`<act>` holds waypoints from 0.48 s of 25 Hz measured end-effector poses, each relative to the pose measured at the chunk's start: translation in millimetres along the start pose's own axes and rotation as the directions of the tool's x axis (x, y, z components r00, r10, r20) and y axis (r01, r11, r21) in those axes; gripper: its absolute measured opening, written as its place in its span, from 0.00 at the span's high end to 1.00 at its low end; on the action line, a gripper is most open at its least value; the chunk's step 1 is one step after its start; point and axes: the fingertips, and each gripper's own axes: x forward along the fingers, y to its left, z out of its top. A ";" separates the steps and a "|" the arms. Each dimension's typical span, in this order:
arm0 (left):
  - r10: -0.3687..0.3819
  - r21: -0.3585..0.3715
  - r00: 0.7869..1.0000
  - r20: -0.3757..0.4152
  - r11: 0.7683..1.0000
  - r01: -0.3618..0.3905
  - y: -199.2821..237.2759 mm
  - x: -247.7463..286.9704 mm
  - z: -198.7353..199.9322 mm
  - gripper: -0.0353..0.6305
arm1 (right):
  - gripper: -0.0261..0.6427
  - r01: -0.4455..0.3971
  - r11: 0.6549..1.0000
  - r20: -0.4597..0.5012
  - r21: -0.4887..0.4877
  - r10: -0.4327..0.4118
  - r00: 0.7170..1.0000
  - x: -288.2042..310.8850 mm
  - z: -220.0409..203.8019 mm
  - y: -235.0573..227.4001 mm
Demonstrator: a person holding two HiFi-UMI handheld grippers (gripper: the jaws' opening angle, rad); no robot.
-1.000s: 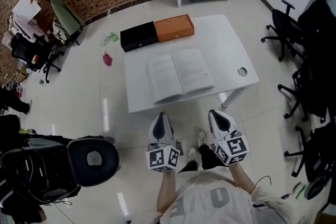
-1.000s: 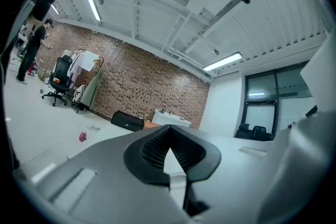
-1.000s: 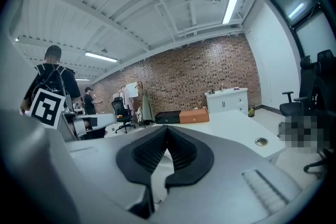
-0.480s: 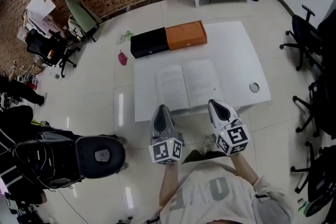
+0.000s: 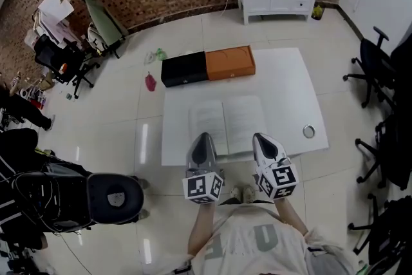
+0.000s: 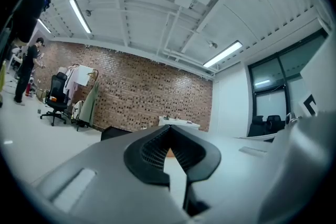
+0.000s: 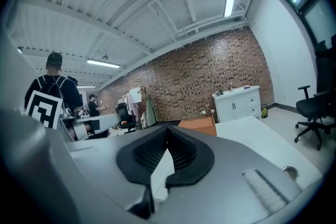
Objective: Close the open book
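On my left hand-held gripper (image 5: 204, 138) the jaws are pressed together with nothing between them. Same deal on the right hand-held gripper (image 5: 261, 137): tips meeting, empty. The open book (image 5: 228, 119) lies flat, pages up, on the white surface (image 5: 290, 84), near its front edge and right ahead of both grippers. In the head view the tips overlap the book's near edge, but I can't tell if they touch it. A black box (image 5: 183, 69) and an orange box (image 5: 230, 62) sit end to end along the far edge.

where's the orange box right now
In the head view the orange box sits at the white table's far edge, touching the black box on its left, just beyond the open book.
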 end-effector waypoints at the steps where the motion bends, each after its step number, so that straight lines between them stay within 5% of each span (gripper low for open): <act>1: -0.012 -0.009 1.000 0.001 1.000 0.012 -1.9 3.1 1.5 0.93 | 0.96 -0.005 1.000 0.011 -0.004 0.005 1.000 1.6 4.0 2.0; 3: -0.032 -0.128 1.000 0.002 0.991 0.032 -2.1 9.0 -0.8 0.93 | 0.96 -0.008 1.000 0.027 -0.003 0.008 1.000 5.2 8.5 3.2; 6: -0.018 -0.438 1.000 0.007 0.899 0.019 13.7 17.8 -20.4 0.93 | 0.96 -0.018 1.000 0.017 0.006 0.018 1.000 15.8 4.7 2.2; 10: -0.010 -0.463 1.000 -0.015 0.886 0.002 29.5 8.5 -57.7 0.93 | 0.96 -0.037 0.998 -0.050 0.050 0.040 0.998 18.5 -23.6 8.6; 12: 0.006 -0.523 0.999 -0.044 0.852 -0.028 42.2 2.0 -78.3 0.93 | 0.96 -0.040 0.997 -0.073 0.073 0.045 0.996 18.7 -35.3 12.9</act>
